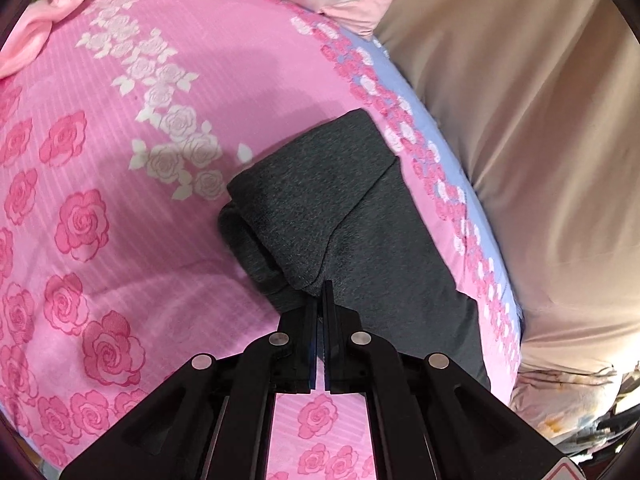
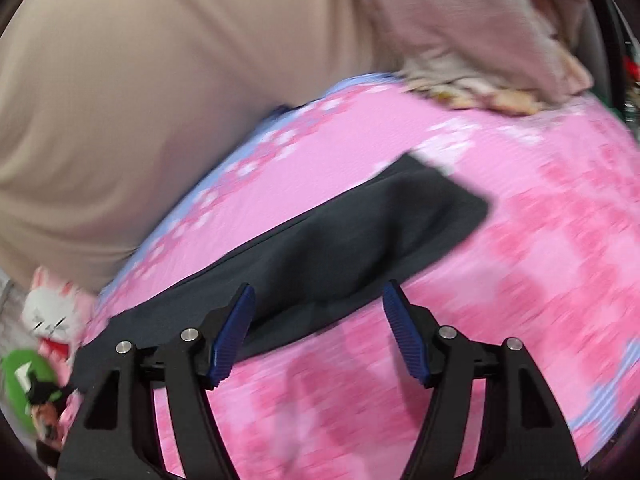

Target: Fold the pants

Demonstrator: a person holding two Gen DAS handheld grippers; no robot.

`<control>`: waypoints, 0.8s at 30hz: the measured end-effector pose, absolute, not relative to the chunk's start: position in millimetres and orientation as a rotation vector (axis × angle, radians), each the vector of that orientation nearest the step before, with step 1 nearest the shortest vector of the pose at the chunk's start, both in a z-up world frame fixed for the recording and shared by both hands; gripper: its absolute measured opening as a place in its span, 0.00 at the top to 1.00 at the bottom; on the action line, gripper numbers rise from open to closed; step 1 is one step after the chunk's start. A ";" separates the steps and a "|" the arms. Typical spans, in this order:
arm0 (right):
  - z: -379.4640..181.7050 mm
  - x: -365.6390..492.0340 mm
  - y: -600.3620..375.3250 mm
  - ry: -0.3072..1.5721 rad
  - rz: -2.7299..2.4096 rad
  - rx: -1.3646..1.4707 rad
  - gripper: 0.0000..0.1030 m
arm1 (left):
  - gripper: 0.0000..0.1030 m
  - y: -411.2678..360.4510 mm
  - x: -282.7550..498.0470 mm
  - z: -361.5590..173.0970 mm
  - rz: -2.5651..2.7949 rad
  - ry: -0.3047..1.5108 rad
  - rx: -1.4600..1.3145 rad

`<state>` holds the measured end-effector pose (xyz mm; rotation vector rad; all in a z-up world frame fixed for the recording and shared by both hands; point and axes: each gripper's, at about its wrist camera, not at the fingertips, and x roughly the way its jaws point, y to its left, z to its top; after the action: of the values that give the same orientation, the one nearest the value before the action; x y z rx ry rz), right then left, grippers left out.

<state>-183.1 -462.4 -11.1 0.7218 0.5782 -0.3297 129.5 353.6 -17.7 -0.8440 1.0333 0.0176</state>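
Pants, dark grey, pinched at a folded corner between the pressed-together jaws of the left gripper, with a layer already doubled over and a rolled edge bulging to the left of the pinch. Lying otherwise flat on the pink rose-print bedspread, near its pale blue border and just beside a beige-clad leg at the bed's edge.

Seen from the right wrist: right gripper spread wide, blue pads on either side of the near hem, holding nothing; left pad over the cloth, whether touching it impossible to tell through the motion blur. Same pants stretching away as a long dark strip across the bedspread.

Likely trouble from here: thin grip on only the top layer, so a lift could peel layers apart and undo the fold; rolled edge dragging into a lump; a blurred, fast right side closing beside the hem and catching bedspread instead.
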 end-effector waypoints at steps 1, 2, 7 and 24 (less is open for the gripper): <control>-12.9 -180.9 -469.9 0.580 -0.326 0.735 0.37 | 1.00 352.8 129.9 -19.8 0.022 1.037 -0.846; -15.3 -178.8 -478.2 0.583 -0.318 0.752 0.36 | 1.00 351.4 130.2 -22.4 0.030 1.042 -0.846; -32.8 -138.8 -514.4 0.646 -0.281 0.790 0.52 | 0.99 348.9 133.7 -25.8 0.062 1.054 -0.838; -10.8 -165.3 -522.1 0.730 -0.275 0.649 0.53 | 0.99 343.3 138.3 -28.3 0.123 1.073 -0.802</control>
<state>-165.3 -522.1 -10.8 0.6489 0.7301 -0.2750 138.3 343.3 -28.3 -0.8020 1.0732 0.1226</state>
